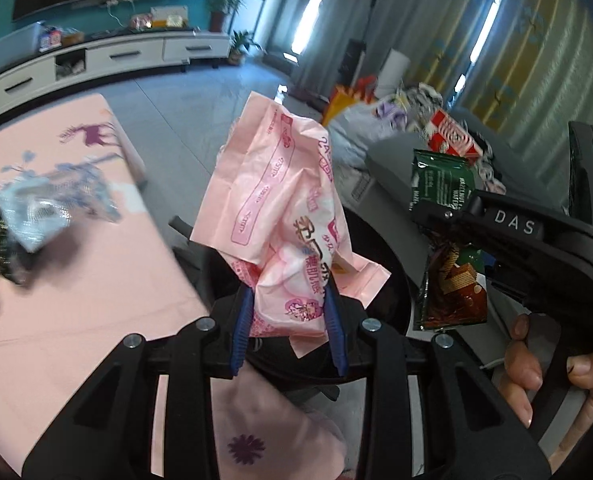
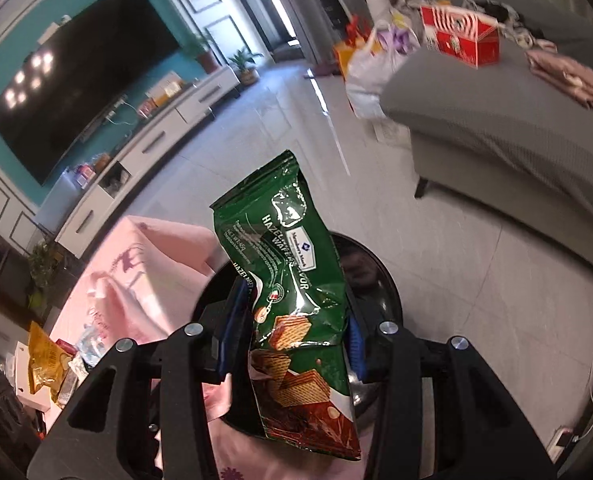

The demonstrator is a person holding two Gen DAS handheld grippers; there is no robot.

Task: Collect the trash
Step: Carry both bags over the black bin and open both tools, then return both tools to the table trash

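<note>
On the table (image 1: pixel 96 280), under its pink cloth printed with a purple deer, a crumpled clear wrapper (image 1: pixel 32 216) lies near the left edge, blurred.

The left gripper (image 1: pixel 290 320) is clamped on a pink bag (image 1: pixel 280 216), its blue fingers (image 1: pixel 243 320) pressing both sides of the lower part. The bag is creased, empty-looking paper-thin plastic with magenta Chinese characters, small oval labels too small to read and a cartoon figure near the bottom. It hangs over the black bin (image 1: pixel 392 280) that stands just beside the table's right edge.

The right gripper (image 2: pixel 292 344), marked "DAS" on its body in the left view, is closed on a green wafer bag (image 2: pixel 296 300). The glossy pack reads "HAZELNUT FLAVOR WAFERS" with a "Member's Mark" badge and pictures of layered wafers and hazelnuts on a brown lower part; the net weight line is not clear. It too is held above the bin (image 2: pixel 376 276).

A red box (image 2: pixel 460 32) sits on the grey sofa (image 2: pixel 516 120).
</note>
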